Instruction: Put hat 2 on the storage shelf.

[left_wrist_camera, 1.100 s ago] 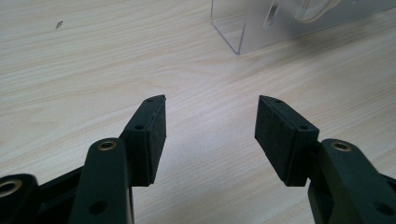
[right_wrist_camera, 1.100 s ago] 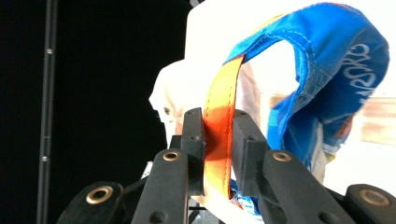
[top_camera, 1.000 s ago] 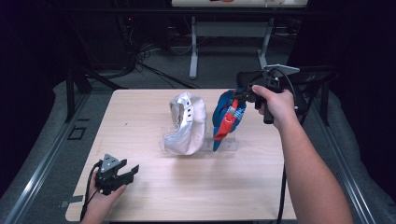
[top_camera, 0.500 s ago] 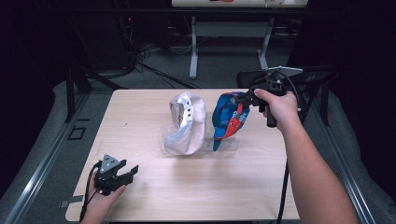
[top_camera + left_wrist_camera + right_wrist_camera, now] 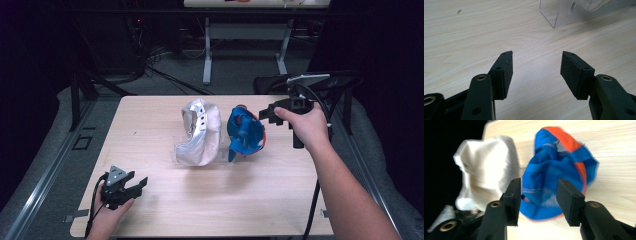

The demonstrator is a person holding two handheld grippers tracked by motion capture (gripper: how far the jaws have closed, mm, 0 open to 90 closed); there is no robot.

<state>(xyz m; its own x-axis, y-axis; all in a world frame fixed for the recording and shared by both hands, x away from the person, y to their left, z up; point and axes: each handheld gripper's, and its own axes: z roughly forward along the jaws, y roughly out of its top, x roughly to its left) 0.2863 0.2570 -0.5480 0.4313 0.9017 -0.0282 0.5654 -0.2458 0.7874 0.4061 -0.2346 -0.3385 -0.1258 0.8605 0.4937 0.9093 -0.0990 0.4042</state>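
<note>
Two caps stand side by side near the middle of the table (image 5: 150, 210), and the blue one (image 5: 245, 134) is the one your right gripper (image 5: 266, 116) faces. Your right jaws have just been opening and now stand wide, with nothing pressed between the pads; in the right gripper view the blue cap (image 5: 556, 177) sits just beyond the tips and looks framed by the gap, though the blur there hides whether any cloth touches a pad. The cap is bright blue with orange trim and a patch of mesh, bunched and rounded rather than flat. In the high view it stands upright on its edge, its long axis running roughly from the table upward, its hollow side turned toward your right hand (image 5: 307, 127). The white cap (image 5: 200, 132) stands just to its left, close beside it, on a clear plastic stand (image 5: 564, 15) that you see at the top of the left gripper view. Your left gripper (image 5: 131, 186) rests near the table's front left corner, well apart from both caps, its jaws fairly wide over bare wood.
</note>
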